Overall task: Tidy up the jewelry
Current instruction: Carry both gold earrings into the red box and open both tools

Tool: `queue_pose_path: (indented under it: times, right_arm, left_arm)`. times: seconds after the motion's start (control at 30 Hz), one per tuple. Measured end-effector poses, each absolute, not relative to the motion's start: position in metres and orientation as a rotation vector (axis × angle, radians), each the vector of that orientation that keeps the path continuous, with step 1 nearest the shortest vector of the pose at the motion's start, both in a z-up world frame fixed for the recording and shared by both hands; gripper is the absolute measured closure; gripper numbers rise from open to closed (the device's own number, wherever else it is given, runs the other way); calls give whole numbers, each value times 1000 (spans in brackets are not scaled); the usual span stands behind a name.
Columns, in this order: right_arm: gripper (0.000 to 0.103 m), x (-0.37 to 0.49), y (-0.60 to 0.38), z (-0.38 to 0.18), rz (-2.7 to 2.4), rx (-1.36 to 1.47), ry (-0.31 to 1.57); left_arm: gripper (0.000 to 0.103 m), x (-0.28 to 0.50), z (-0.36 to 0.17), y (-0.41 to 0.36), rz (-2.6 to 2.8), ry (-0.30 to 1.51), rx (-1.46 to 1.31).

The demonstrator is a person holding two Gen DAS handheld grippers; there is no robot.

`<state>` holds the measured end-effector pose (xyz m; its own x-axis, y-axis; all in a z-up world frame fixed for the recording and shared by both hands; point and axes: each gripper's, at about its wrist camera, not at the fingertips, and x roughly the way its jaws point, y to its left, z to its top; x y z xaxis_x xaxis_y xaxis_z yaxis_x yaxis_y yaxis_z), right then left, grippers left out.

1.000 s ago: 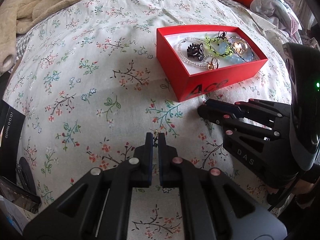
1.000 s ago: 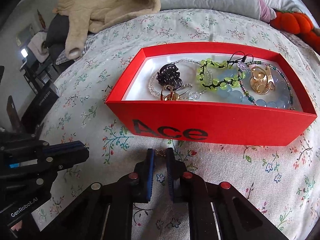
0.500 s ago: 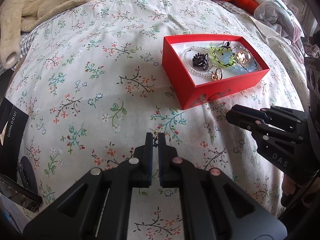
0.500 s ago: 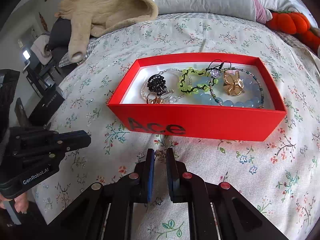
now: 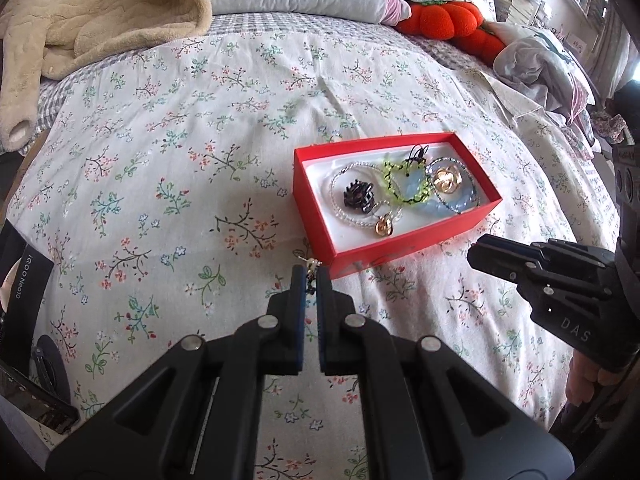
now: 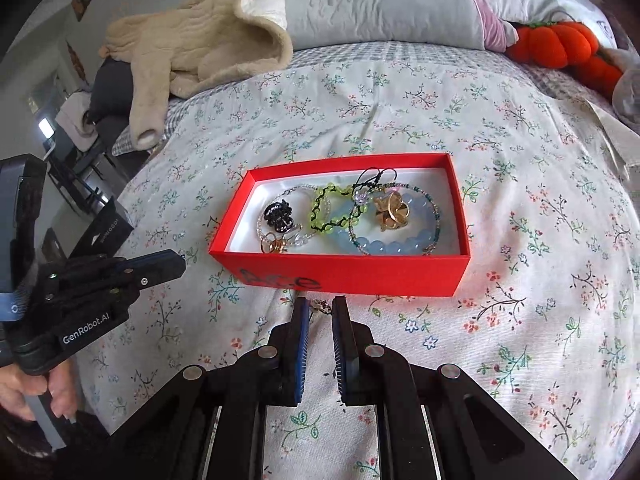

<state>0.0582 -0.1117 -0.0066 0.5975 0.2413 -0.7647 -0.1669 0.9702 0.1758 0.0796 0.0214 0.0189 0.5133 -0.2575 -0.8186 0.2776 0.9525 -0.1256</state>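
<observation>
A red box (image 5: 316, 216) (image 6: 344, 276) lies on the floral bedspread and holds several bracelets, a black clip (image 5: 357, 196) and gold pieces. My left gripper (image 5: 311, 276) is shut on a small gold-and-dark earring (image 5: 311, 267), held above the bed just left of the box's near corner. My right gripper (image 6: 319, 307) is shut on another small earring (image 6: 320, 306), in front of the box's lettered side. Each gripper shows in the other's view: the right gripper in the left wrist view (image 5: 492, 254), the left gripper in the right wrist view (image 6: 160, 266).
A beige fleece garment (image 5: 92, 28) and grey pillows (image 6: 384, 0) lie at the head of the bed. An orange pumpkin plush (image 5: 444, 20) sits at the back right. A black box (image 6: 106, 228) stands off the bed's left edge.
Both grippers have pulled back and risen away from the box, each keeping its earring. The box now looks smaller and farther off in both views.
</observation>
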Motion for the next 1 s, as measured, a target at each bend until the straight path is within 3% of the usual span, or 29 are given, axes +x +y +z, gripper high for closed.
queue_pose_path:
  times: [0.67,1.0]
  right_arm:
    - [91,82,-155,24,166,186,844]
    - [91,92,-150,20,161,184,860]
  left_arm:
    - [97,107,15,-14,-364,943,17]
    - [81,96,25,-15,-360,928,55]
